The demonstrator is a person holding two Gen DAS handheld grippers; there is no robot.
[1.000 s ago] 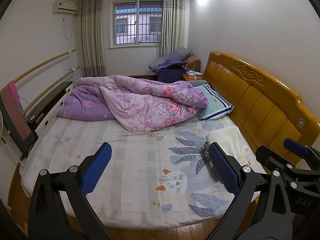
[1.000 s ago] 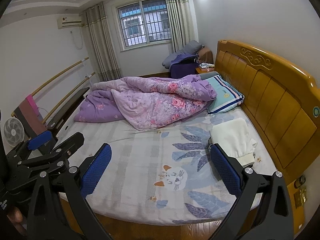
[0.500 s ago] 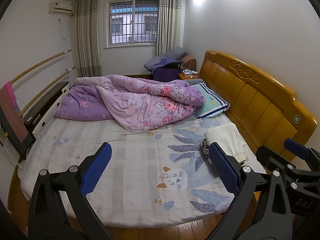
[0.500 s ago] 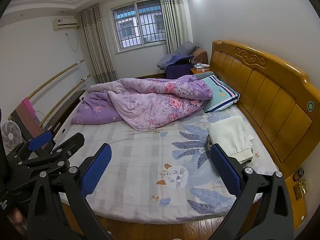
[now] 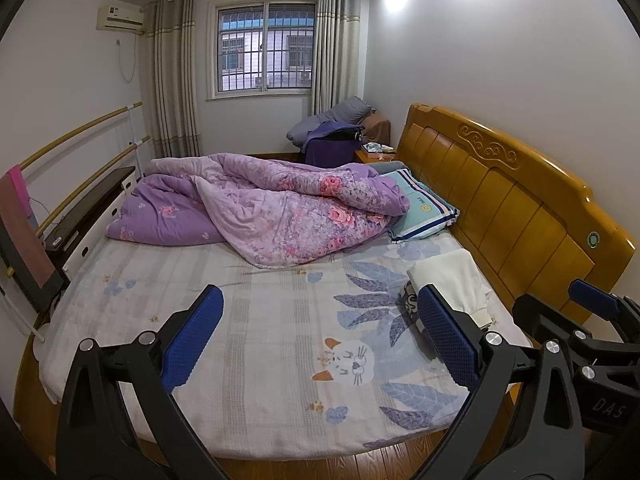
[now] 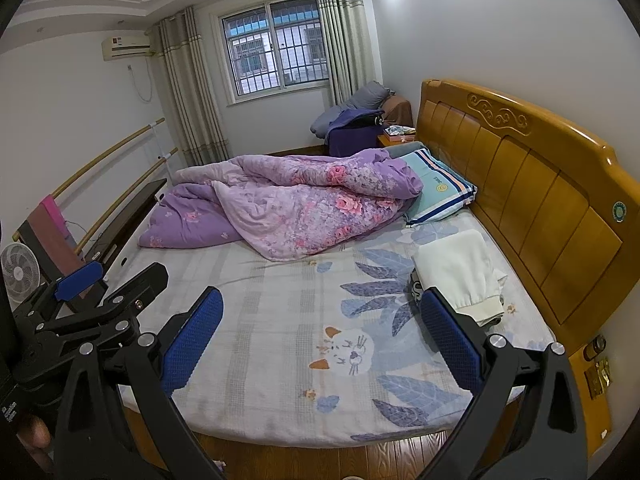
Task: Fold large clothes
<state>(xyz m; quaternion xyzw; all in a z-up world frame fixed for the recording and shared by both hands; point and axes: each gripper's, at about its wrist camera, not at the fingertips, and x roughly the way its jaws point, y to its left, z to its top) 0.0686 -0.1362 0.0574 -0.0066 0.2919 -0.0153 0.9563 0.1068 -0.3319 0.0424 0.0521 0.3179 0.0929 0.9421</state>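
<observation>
A folded cream-white garment [image 5: 452, 280] lies on the bed [image 5: 256, 320] near the headboard, on top of a dark patterned piece [image 5: 408, 305]. It also shows in the right wrist view [image 6: 460, 272]. My left gripper [image 5: 320, 340] is open and empty, held off the bed's near edge. My right gripper [image 6: 320, 340] is open and empty beside it. The right gripper also shows at the right edge of the left wrist view [image 5: 576, 332]. The left gripper also shows at the left of the right wrist view [image 6: 96, 296].
A rumpled purple floral quilt [image 5: 280, 208] covers the far half of the bed. A striped pillow [image 5: 420, 208] lies by the wooden headboard [image 5: 520, 208]. A fan [image 6: 18, 274] and rails [image 5: 80, 160] stand on the left. A nightstand [image 6: 596, 376] is at the right.
Both grippers have pulled back and risen a little from the bed, so more of the room and the bed's near edge shows. Both stay open.
</observation>
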